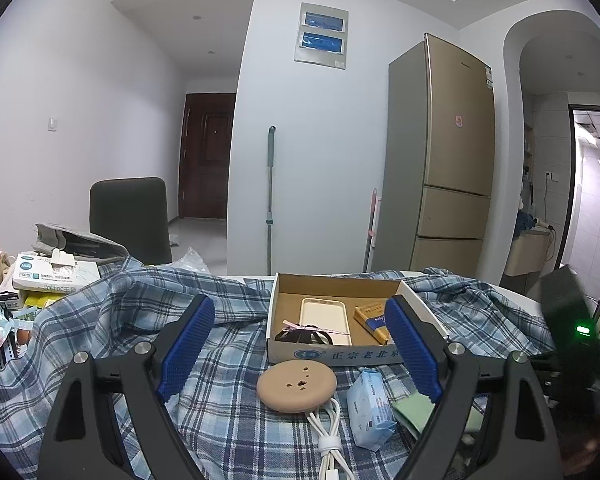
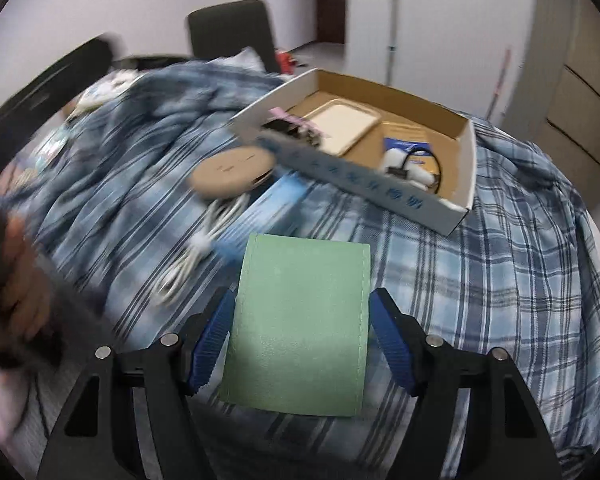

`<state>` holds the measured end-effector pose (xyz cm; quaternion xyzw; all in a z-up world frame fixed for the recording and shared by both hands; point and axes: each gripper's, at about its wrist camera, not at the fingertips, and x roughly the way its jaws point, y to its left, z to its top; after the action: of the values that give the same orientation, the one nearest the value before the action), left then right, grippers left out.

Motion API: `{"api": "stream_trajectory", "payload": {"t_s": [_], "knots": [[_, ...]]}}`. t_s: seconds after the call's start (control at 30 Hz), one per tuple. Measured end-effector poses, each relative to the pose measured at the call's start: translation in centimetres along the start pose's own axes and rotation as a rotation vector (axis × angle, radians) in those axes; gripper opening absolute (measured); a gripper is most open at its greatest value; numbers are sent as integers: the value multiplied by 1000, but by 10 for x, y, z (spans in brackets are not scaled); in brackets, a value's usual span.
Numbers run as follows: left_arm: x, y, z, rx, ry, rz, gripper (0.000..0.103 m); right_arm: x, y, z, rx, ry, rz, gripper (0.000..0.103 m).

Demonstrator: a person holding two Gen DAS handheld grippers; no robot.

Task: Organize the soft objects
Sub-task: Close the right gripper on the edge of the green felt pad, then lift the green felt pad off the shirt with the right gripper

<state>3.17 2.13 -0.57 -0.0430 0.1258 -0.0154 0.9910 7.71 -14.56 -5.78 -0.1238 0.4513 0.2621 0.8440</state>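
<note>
Left wrist looks level across the cardboard box (image 1: 340, 354); right wrist tilts down, sharing it.

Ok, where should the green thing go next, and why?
Probably carry the green pouch forward over the cardboard box. The right gripper has it clamped between its jaws above the plaid shirt, and the box shows bare floor beside the phone case.

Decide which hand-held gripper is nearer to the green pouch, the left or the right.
Right. The right hand-held gripper has the green pouch between its blue pads. The left hand-held gripper stands empty beside it, open over the round tan disc.
</note>
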Motion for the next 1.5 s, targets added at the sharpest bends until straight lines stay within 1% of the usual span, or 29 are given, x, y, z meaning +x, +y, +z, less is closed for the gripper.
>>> {"api": "stream_trajectory", "payload": {"t_s": [0.1,0.13,0.2,0.3,0.4,0.47,0.53,0.63,0.77,0.9,0.97,1.03,1.1,1.17,1.3,1.33,1.5], "knots": [[0,-2,0,10,-1,-2,89,-14,6,-12,-23,30,29,69],[-1,-3,0,14,-3,-2,89,-16,7,-15,-24,41,27,69],[-1,-5,0,23,-9,-1,89,-18,9,-22,-29,60,-5,69],[-4,-6,-1,32,-16,0,89,-9,11,-29,-42,86,-20,69],[-4,-7,-1,32,-16,2,89,5,6,-33,-4,118,5,69],[-3,-6,-1,24,-7,-1,89,7,2,-33,28,114,41,69],[-2,-5,0,17,2,-3,89,6,-3,-32,57,102,62,73],[-1,-4,0,11,9,-7,89,4,-4,-27,77,81,46,76],[-1,-6,0,18,8,-9,89,14,4,-21,54,104,51,76],[-1,-6,1,24,7,-11,89,27,4,-19,81,129,30,76],[-1,-6,1,24,7,-13,89,27,5,-19,77,118,16,76],[-1,-6,0,24,7,-13,89,27,7,-20,65,117,26,76],[-1,-6,0,24,8,-14,89,31,4,-22,81,127,34,77],[0,-7,0,27,12,-17,89,32,2,-22,79,114,21,77],[-1,-8,0,29,11,-17,89,32,2,-24,68,110,18,76],[0,-8,0,28,12,-17,89,32,3,-24,59,107,9,70],[-1,-8,0,28,12,-17,89,23,8,-24,33,75,-9,69]]}}
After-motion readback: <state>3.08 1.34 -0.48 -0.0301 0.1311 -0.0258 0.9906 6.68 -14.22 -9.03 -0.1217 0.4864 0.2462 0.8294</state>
